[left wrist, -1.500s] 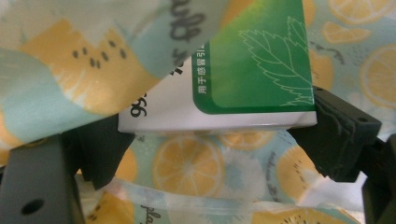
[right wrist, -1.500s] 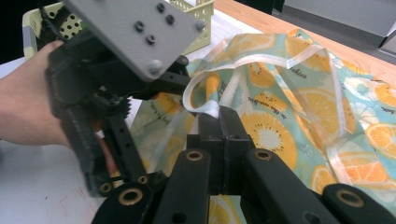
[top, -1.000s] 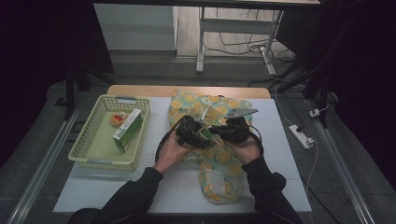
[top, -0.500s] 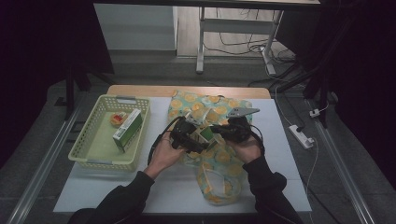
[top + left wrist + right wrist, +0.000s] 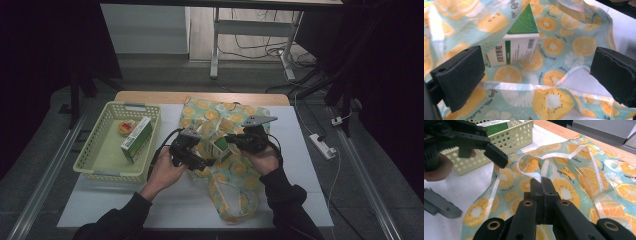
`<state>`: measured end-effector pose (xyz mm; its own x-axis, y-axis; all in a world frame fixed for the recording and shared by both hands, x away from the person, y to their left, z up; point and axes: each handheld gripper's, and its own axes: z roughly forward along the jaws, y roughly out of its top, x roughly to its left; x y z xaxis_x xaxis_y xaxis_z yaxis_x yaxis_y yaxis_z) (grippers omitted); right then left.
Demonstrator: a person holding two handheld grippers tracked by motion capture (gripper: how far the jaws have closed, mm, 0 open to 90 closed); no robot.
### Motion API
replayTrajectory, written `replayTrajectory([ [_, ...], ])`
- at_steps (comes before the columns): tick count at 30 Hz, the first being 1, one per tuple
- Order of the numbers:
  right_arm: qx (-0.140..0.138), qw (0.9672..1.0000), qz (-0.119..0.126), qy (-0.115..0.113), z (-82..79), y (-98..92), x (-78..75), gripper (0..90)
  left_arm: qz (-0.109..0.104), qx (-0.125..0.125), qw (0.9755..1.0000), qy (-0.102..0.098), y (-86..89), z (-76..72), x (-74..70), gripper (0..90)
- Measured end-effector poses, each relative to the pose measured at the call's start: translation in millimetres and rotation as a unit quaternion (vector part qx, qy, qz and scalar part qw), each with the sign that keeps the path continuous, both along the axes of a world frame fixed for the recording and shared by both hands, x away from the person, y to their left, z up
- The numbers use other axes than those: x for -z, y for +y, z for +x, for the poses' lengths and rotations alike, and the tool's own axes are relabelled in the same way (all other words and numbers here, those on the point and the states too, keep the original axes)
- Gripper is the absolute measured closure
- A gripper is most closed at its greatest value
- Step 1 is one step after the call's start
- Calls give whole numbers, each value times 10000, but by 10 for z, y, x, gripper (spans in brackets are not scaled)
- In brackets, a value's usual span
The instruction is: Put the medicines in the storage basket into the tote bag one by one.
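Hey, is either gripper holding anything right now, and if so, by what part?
The right gripper is shut on the fruit-print bag, pinching its white-edged rim. The left gripper, jaws just opened, holds nothing.

The left gripper (image 5: 536,82) has just been opening; its jaws stand wide over the fruit-print bag (image 5: 554,100), pressing nothing, and a green-and-white carton (image 5: 516,47) sits inside the bag's mouth
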<state>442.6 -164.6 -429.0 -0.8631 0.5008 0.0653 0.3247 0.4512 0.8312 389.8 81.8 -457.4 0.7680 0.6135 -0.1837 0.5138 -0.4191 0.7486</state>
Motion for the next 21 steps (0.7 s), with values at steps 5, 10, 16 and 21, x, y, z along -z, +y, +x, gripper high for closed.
replayTrajectory([
  [5, -17, 10000, -8, -6, -12, 9, -6, 896, -105, -55, 9999, -6, 143, -69, 7, 0],
  [10, -36, 10000, 5, -13, -19, 13, -10, 896, -99, -100, 9999, -23, 267, -132, 6, 0],
  [16, -31, 10000, 0, -21, -23, 8, -17, 896, -168, -164, 9997, -30, 389, -179, 3, 0],
  [21, -30, 10000, 1, -35, -25, 9, -20, 896, -233, -98, 9997, -63, 439, -223, -25, 0],
])
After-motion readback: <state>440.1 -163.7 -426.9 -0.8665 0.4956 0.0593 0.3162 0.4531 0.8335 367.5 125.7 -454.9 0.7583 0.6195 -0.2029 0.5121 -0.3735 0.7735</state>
